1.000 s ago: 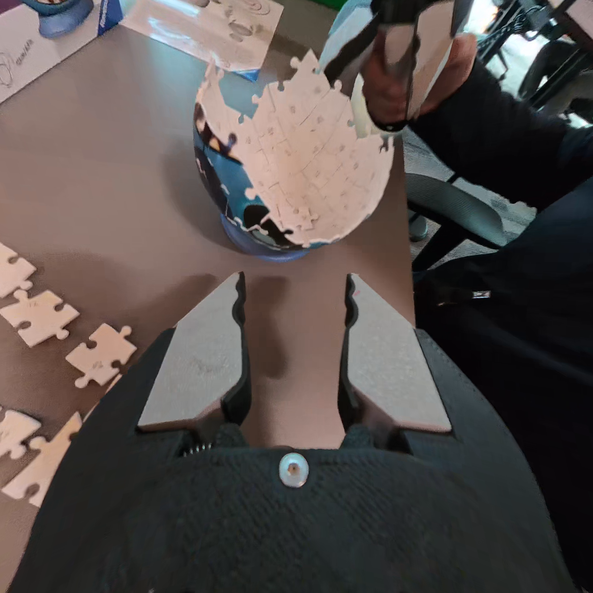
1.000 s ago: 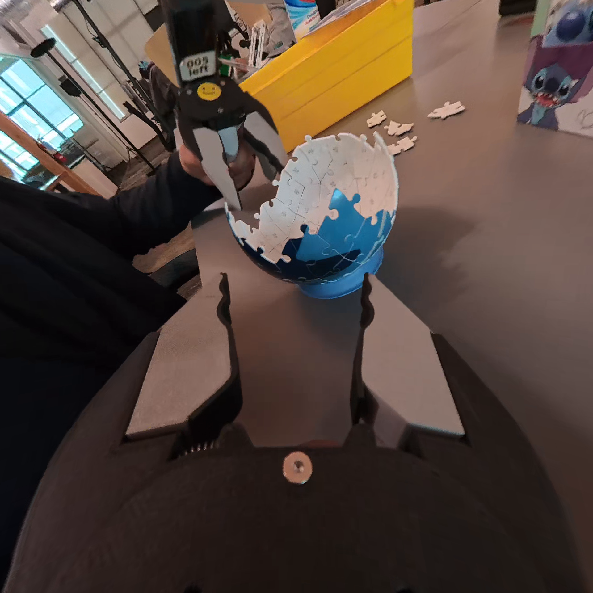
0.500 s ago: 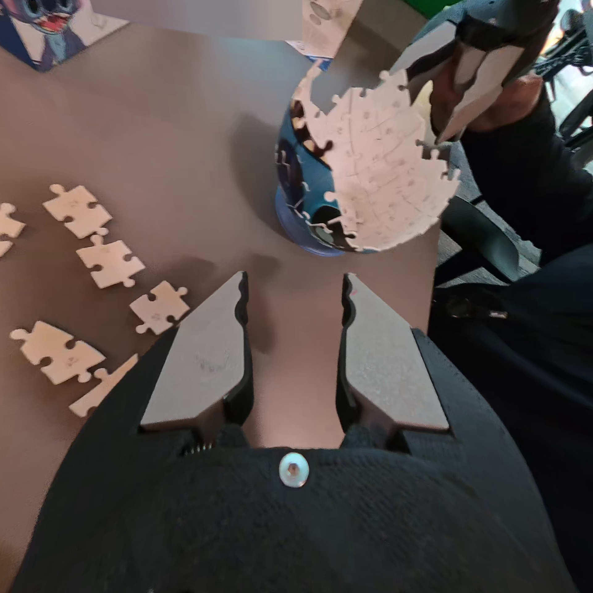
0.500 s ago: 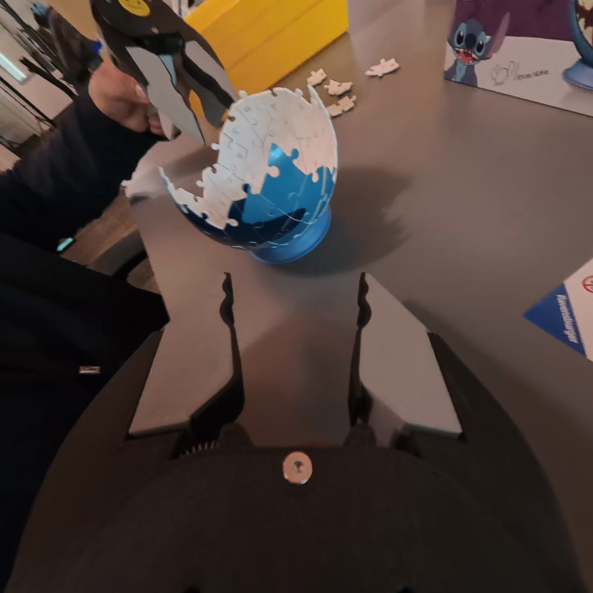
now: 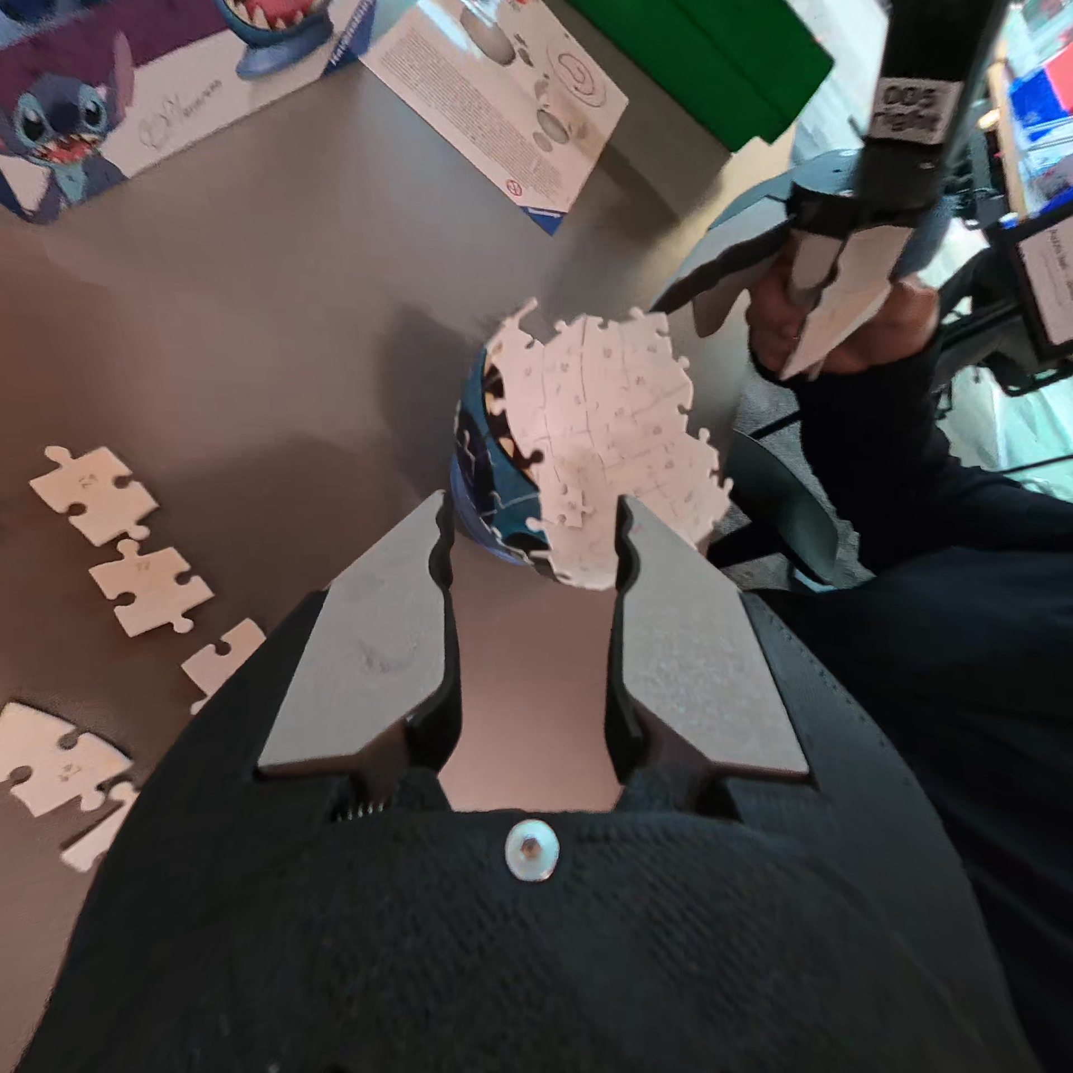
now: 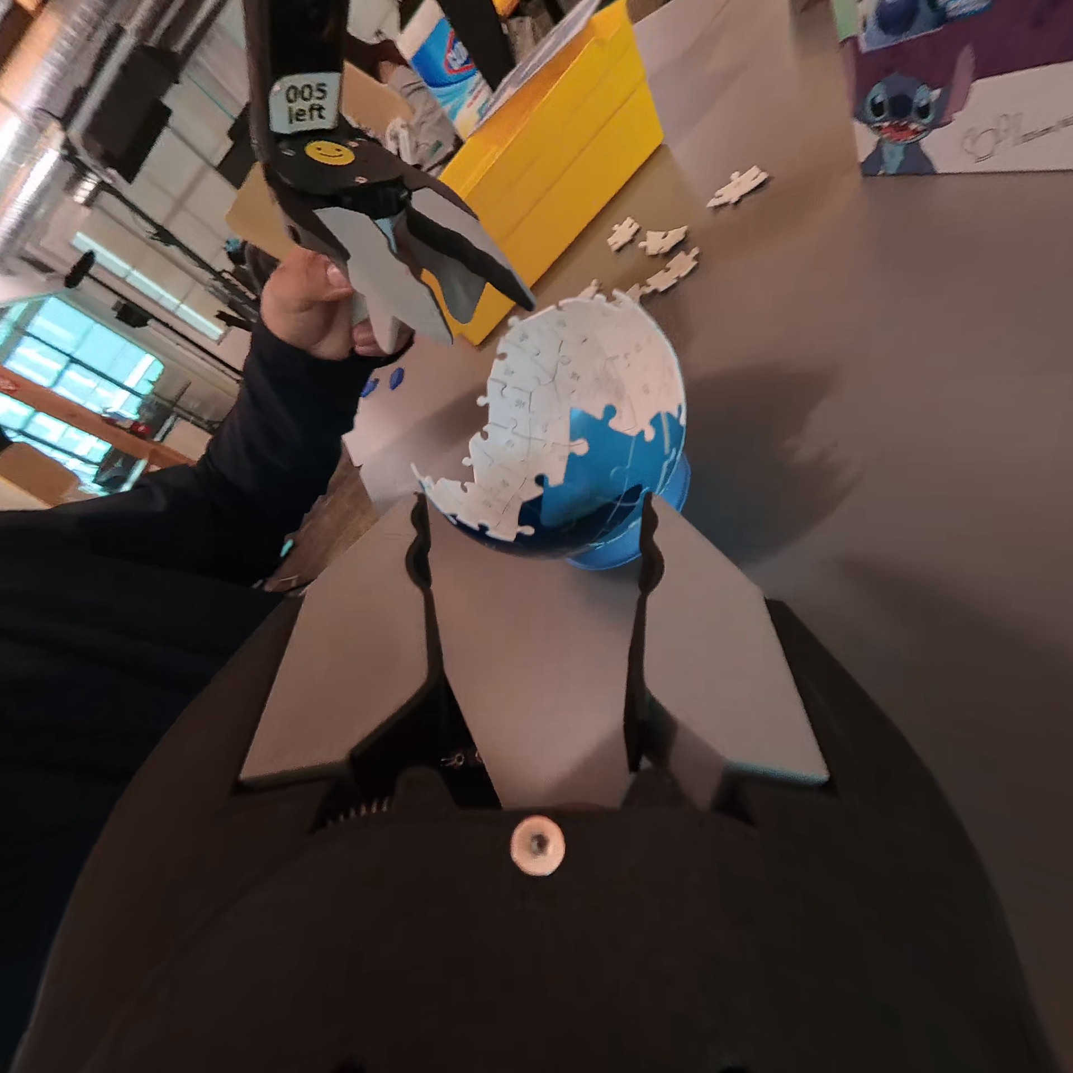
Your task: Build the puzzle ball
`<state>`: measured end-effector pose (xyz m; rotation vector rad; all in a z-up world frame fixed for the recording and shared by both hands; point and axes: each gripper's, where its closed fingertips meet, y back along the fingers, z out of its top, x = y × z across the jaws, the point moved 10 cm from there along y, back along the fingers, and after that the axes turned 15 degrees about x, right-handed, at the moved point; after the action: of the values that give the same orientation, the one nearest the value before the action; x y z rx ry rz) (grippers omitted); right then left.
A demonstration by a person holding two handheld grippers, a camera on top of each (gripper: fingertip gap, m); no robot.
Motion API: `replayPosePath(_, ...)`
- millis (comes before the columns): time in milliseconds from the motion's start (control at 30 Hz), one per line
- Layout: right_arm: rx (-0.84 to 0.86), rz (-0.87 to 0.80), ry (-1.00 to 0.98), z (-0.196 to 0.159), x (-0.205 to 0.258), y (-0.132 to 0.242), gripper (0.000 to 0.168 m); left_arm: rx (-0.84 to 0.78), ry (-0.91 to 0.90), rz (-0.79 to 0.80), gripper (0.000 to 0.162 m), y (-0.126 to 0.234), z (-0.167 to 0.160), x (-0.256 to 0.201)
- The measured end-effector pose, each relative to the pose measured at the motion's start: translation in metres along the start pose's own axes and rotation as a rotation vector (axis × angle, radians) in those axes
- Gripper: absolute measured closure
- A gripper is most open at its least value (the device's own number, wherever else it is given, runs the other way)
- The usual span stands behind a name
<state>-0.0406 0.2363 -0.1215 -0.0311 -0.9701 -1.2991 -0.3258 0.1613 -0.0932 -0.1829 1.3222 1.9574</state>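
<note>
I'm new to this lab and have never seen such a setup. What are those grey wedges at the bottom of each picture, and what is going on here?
Each picture comes from a camera mounted on a hand-held tool, looking forward along its two grey jaws. A person holds one tool in each hand. The left wrist view shows the left gripper; the right wrist view shows the right gripper. Both stand open and hold nothing. Each view also catches the other tool farther off, raised above the table.

On the grey table stands a half-built puzzle ball, white inside and blue outside, on a blue stand. Loose puzzle pieces lie white side up to the left. The puzzle box, an instruction sheet and a yellow bin are nearby.
</note>
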Motion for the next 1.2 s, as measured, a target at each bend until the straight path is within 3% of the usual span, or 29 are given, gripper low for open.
replayPosePath(167,0.062,-0.115,0.032,0.014,0.008,-0.001,0.095,0.104,-0.028,0.185,0.107,-0.006,0.021,-0.009)
replayPosePath(567,0.086,-0.004,-0.045,-0.005,-0.001,-0.028,0.094,0.29,-0.087,0.359,0.117,-0.042,0.031,-0.017)
replayPosePath(1200,0.055,0.035,-0.085,0.001,-0.012,-0.041,0.09,0.239,-0.034,0.176,0.112,-0.04,0.024,-0.01)
